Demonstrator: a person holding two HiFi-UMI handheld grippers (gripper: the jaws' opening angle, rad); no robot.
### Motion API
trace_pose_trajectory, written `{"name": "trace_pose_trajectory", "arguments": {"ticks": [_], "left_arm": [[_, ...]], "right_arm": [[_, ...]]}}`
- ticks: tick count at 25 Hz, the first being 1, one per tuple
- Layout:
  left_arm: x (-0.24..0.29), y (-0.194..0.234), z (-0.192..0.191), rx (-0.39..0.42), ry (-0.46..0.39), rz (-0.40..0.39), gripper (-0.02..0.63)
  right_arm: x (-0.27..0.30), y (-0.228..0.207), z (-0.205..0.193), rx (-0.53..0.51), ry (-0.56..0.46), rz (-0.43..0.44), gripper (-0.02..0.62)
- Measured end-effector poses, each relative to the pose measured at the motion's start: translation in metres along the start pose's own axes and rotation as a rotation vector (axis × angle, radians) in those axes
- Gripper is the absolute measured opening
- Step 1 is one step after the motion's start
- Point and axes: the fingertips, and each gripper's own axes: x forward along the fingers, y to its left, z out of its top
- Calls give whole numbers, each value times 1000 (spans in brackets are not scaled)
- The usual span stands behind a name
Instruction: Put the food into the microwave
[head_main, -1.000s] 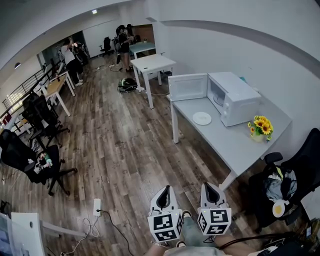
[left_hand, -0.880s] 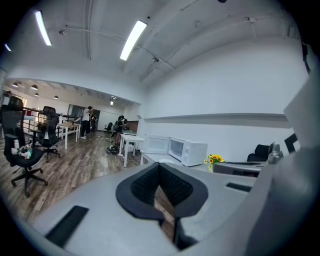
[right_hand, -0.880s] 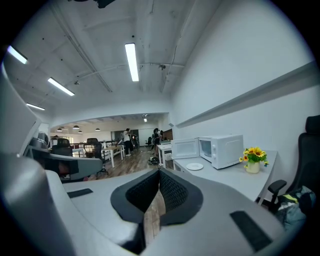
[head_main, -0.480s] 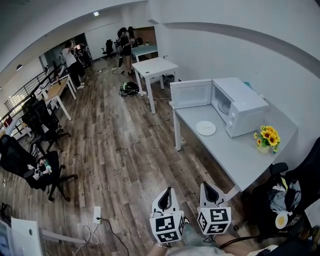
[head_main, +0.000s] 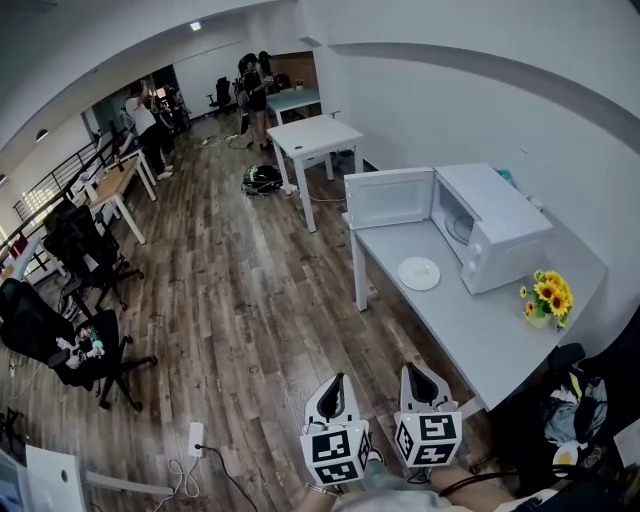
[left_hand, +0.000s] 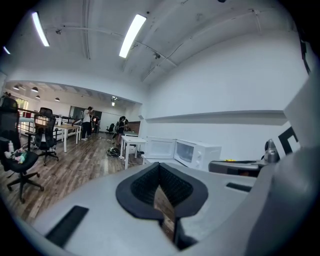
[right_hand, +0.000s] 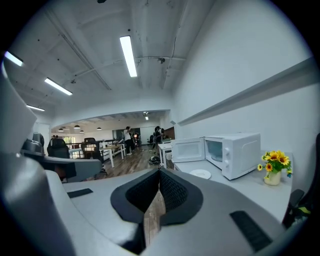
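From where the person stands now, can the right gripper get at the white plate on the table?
Probably not yet. The right gripper, jaws together, is near the body, and the white plate lies ahead on the table by the open microwave. Nothing blocks the way; stepping closer should help.

Wooden floor (head_main: 250, 330) is lying open up to the grey table (head_main: 480, 340), where the microwave's (head_main: 495, 225) door (head_main: 388, 197) is standing swung wide leftward, a white plate (head_main: 418, 272) lying before its mouth, sunflowers (head_main: 545, 295) crowding the right.
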Motion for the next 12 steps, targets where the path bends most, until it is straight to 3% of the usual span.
{"name": "trace_pose_trajectory", "arguments": {"ticks": [12], "left_arm": [[81,5,11,8,33,0,-3]], "right_arm": [[74,-23,16,-13,11,30,17]]}}
